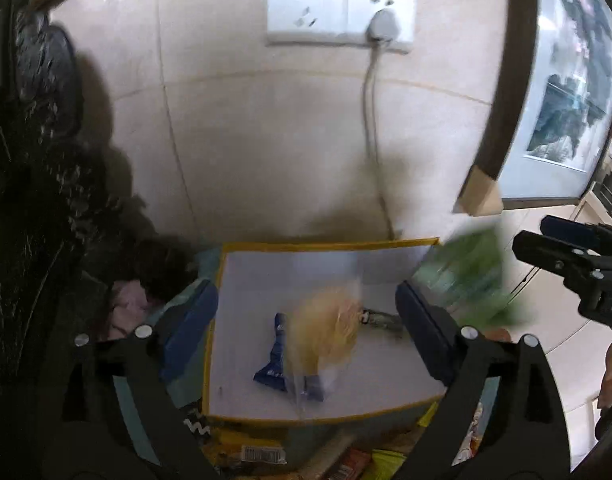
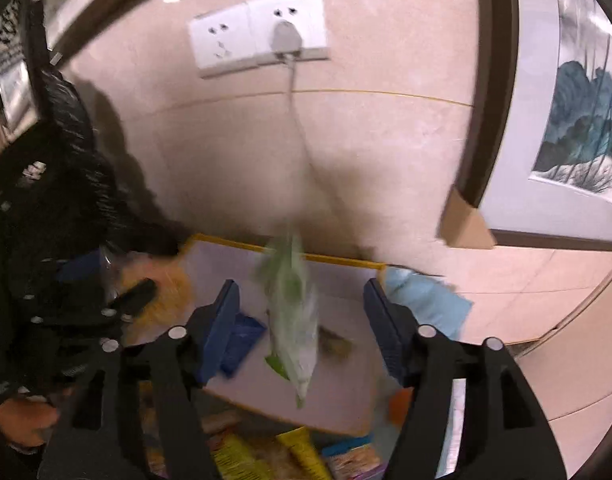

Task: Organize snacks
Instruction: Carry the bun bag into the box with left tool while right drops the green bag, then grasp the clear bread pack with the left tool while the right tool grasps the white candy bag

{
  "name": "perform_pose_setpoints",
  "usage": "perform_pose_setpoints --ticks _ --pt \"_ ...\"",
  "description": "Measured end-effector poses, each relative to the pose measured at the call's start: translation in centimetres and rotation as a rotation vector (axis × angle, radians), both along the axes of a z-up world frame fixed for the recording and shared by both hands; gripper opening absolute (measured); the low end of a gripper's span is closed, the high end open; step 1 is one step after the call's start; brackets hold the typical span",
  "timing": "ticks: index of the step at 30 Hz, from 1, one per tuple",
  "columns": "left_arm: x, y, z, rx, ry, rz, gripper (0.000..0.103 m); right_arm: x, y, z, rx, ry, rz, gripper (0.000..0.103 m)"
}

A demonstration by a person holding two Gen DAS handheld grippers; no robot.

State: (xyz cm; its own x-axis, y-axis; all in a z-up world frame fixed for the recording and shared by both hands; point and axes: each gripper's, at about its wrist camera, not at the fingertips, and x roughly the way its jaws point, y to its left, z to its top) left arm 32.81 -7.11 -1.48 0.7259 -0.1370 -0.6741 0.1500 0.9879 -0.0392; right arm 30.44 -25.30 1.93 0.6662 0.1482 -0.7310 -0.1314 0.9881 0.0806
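Yellow-edged bin (image 1: 321, 246) under both spread-jawed grippers, floor mostly bare.

Your light is warm and fairly dim, and it throws dark soft shadows on the wall (image 1: 266, 140) behind the box (image 1: 325, 248). Motion blur smears the green packet (image 1: 469, 276) and the yellow bag (image 1: 329, 328) in your left view; the green packet (image 2: 294, 312) streaks in the right view too. The socket plate (image 2: 258, 32) shows mild glare. Fisheye bends the frame (image 2: 493, 80), and the corners go black.
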Motion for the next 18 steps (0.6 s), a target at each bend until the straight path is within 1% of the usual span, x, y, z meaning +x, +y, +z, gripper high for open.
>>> perform_pose_setpoints --ticks 1,4,7,10,13,18 --pt "-0.1 0.4 -0.5 0.000 0.017 -0.001 0.092 -0.1 -0.2 -0.3 0.010 0.012 -0.003 0.065" --pt "-1.7 1.0 -1.3 0.019 0.018 -0.008 0.092 -1.4 -0.9 -1.3 0.016 0.036 -0.001 0.065" --pt "-3.9 1.6 -2.2 0.006 0.035 -0.010 0.092 -3.5 -1.0 -2.5 0.004 0.060 0.009 0.065" --pt "-6.5 1.8 -3.6 -0.006 0.057 -0.013 0.092 -5.9 -1.0 -4.2 0.012 0.110 0.007 0.065" --pt "-9.1 1.6 -5.1 0.003 0.094 -0.031 0.092 -8.7 -0.8 -5.9 0.014 0.146 0.007 0.065" --pt "-13.3 2.1 -6.6 -0.005 0.116 -0.061 0.092 -13.4 -0.7 -8.5 0.041 0.209 -0.007 0.066"
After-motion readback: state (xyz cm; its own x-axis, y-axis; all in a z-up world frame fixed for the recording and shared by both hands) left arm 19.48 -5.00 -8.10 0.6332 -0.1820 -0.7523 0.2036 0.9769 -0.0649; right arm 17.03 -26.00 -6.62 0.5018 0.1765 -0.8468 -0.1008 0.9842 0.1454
